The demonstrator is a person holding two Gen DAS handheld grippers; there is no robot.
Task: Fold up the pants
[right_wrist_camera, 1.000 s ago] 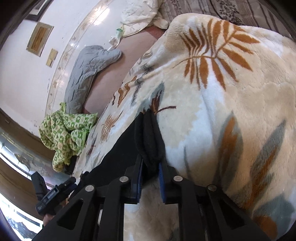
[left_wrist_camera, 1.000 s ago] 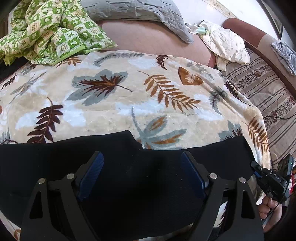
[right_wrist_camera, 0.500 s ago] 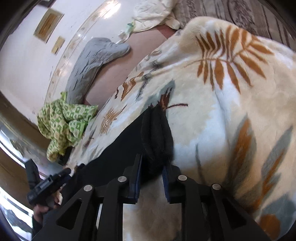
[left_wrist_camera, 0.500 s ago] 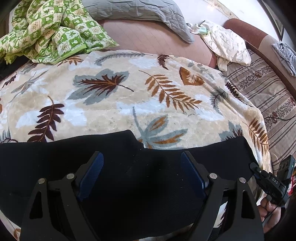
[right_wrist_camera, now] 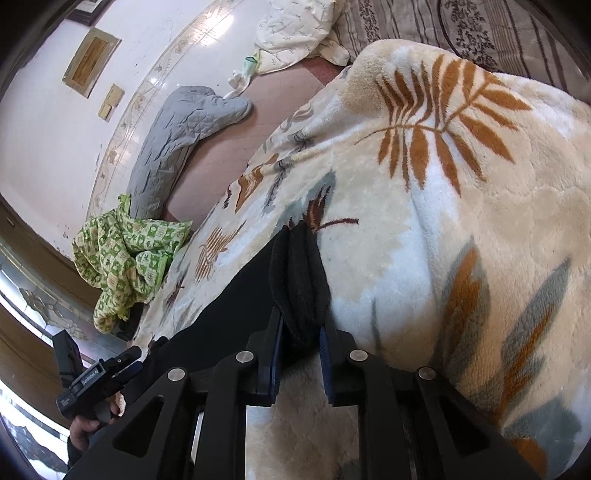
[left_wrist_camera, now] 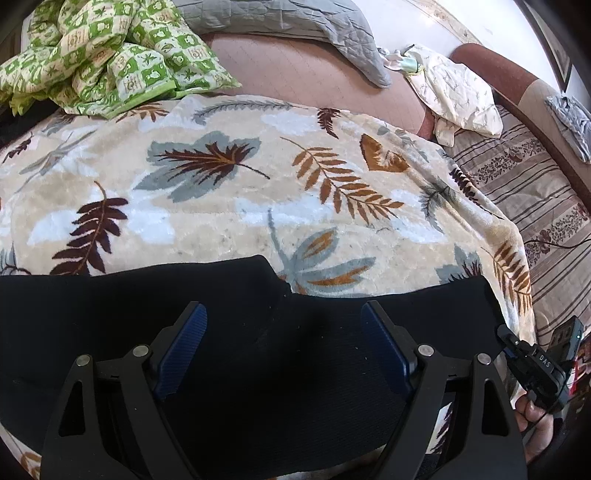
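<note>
1. Left wrist view: The black pants (left_wrist_camera: 240, 325) lie spread in a wide band across the near edge of a leaf-print blanket (left_wrist_camera: 221, 192) covering the bed. The left claw (left_wrist_camera: 284, 343) hangs above the dark cloth with its jaws spread wide and nothing between its blue pads (left_wrist_camera: 181, 347). At far right the right claw (left_wrist_camera: 535, 362), held in a person's hand (left_wrist_camera: 532, 417), meets the end of the garment. A green patterned quilt (left_wrist_camera: 110, 59), a grey pillow (left_wrist_camera: 295, 26) and a cream cloth (left_wrist_camera: 454, 92) sit well back.

2. Right wrist view: The right claw (right_wrist_camera: 300, 354) pinches a bunched fold of the pants (right_wrist_camera: 295, 273) between nearly closed jaws, which have just been narrowing on the cloth. The fabric stands up out of the pads and trails left along the blanket (right_wrist_camera: 461, 221) toward the left claw (right_wrist_camera: 99, 380), seen at lower left.

3. Step in hand: this looks like the start of a fold, one end gripped and the other not yet taken. The next move probably calls for the left claw to lower and close on the cloth beneath it, so both ends can be lifted together.

4. Hard to read: the black fabric shows almost no seams, so waistband and legs cannot be told apart; the near edge of the garment is cut off by the claw arms in both views.
</note>
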